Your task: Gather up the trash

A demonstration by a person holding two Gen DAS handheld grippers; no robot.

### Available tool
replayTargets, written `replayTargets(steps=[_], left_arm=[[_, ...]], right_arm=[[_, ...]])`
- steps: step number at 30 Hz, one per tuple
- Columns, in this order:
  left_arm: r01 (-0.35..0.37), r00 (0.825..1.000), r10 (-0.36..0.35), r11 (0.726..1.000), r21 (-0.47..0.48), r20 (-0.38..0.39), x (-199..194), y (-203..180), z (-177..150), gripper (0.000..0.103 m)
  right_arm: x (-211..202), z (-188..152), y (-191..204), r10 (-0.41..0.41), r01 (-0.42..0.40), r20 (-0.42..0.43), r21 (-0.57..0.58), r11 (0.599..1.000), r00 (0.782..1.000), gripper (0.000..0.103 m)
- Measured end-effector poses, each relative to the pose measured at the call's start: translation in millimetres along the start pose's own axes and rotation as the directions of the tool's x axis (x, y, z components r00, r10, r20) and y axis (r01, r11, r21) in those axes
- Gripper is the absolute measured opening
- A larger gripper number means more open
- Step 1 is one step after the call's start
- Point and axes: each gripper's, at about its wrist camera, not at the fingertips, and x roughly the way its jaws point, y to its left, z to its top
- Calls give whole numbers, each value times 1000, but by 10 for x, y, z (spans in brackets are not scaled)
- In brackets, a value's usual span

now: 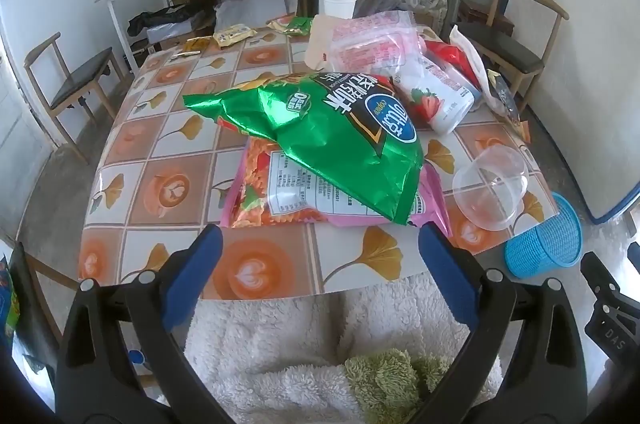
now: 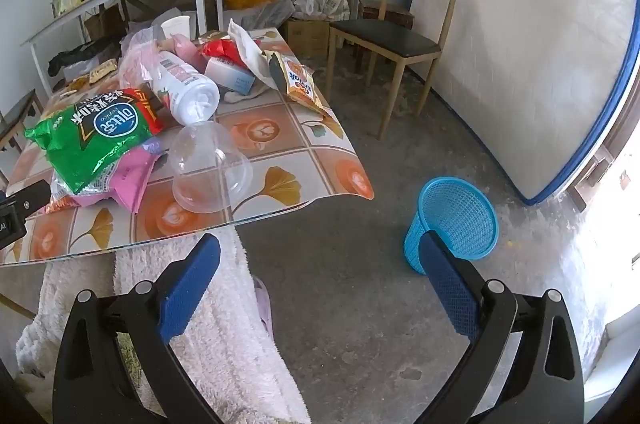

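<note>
Both tongs (image 1: 320,236) (image 2: 320,244) gape empty; strawberry bottle (image 2: 180,91) lies cap-end toward the table's near edge.

Light: I see soft daylight, strongest from the window (image 2: 616,207) at right, overexposed | Glare: shine on the green snack bag (image 1: 320,139) and the tablecloth (image 1: 160,191) | Shadows: weak | Focus: sharp, no blur | Edges: strong fisheye bending, black corners.
</note>
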Motion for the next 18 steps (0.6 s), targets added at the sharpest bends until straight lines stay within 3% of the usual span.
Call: replayTargets(steps=[18], left_arm=[[1, 1000, -1, 1000, 0, 6, -29, 23, -6, 94]], right_arm=[[-34, 8, -11, 4, -4, 7, 4, 1000, 1000, 97]])
